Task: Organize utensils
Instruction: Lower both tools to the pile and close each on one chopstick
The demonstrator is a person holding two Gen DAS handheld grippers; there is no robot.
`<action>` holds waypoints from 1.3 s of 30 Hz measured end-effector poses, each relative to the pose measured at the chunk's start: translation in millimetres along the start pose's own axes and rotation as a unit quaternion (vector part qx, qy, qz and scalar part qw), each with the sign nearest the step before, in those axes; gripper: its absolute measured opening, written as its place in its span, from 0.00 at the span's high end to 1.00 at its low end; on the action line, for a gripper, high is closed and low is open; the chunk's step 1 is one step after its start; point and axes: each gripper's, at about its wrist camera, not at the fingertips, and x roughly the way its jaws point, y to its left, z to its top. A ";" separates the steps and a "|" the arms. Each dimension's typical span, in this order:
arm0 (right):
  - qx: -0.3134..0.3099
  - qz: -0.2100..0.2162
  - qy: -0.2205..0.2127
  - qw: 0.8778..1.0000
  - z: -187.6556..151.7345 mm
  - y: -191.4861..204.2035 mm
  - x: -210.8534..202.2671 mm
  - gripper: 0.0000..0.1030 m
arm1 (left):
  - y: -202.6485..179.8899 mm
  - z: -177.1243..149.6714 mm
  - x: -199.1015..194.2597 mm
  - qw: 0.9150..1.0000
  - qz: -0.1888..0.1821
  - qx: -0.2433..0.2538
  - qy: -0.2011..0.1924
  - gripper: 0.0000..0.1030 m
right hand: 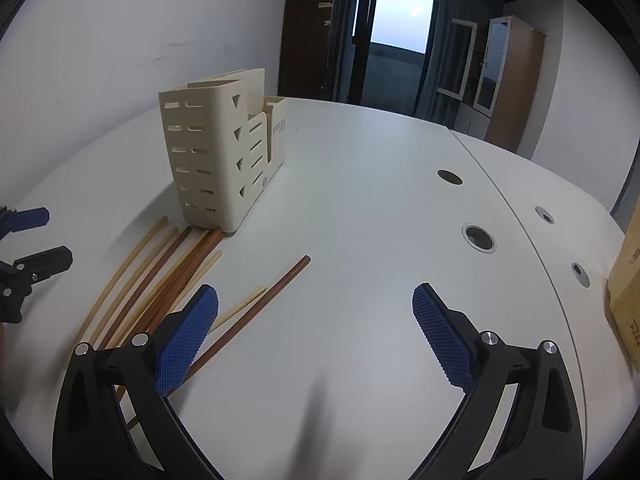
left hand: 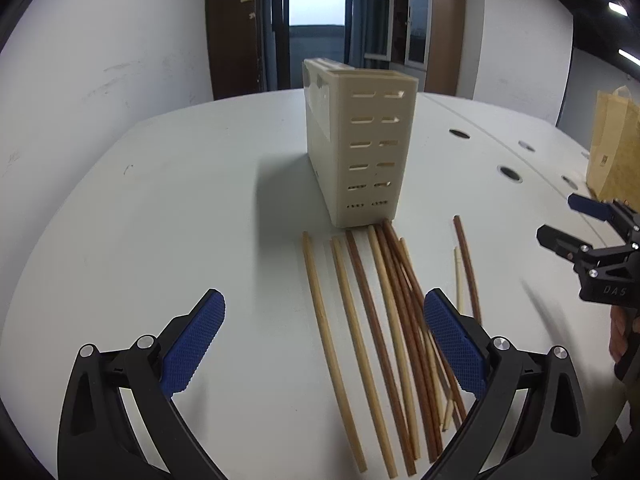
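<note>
A cream slotted utensil holder [left hand: 360,148] [right hand: 220,160] stands upright on the white table [left hand: 180,208] [right hand: 360,200]. Several light and dark wooden chopsticks [left hand: 380,340] [right hand: 148,292] lie fanned out in front of it. One dark chopstick [right hand: 256,312] and a pale one [right hand: 240,308] lie apart to the right. My left gripper [left hand: 324,344] hovers open above the near ends of the chopsticks, nothing between its blue pads. My right gripper [right hand: 316,332] is open over bare table, its left finger above the stray dark chopstick. The right gripper [left hand: 560,220] also shows at the left wrist view's right edge.
A brown cardboard box [left hand: 616,152] [right hand: 628,292] stands at the table's right edge. Round cable holes [right hand: 478,238] sit along a seam on the right half of the table. A person's hand [left hand: 620,332] holds the right gripper. Dark doors and a cabinet are beyond the table.
</note>
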 end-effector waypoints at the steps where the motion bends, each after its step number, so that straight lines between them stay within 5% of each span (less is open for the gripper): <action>1: -0.004 0.001 0.006 1.000 2.6 0.8 4.4 0.04 | 0.4 1.0 3.4 1.000 0.007 0.003 0.004 0.06; 8: 0.019 0.042 0.073 0.996 18.7 -4.5 37.9 0.04 | 18.0 10.1 27.6 0.999 -0.015 -0.018 0.045 0.06; 23: 0.070 0.029 0.192 0.978 34.2 -9.9 108.1 0.06 | 43.3 37.1 90.7 0.989 -0.012 -0.048 0.140 0.16; 35: 0.077 0.012 0.237 0.968 34.0 -0.9 131.7 0.35 | 34.1 34.5 115.4 0.985 -0.013 -0.029 0.167 0.27; 37: 0.073 0.011 0.242 0.967 31.8 1.0 133.8 0.51 | 34.1 35.6 118.0 0.984 -0.012 -0.025 0.176 0.30; 39: 0.075 0.013 0.246 0.966 29.0 2.4 133.5 0.55 | 34.4 34.1 122.3 0.982 -0.014 -0.027 0.188 0.38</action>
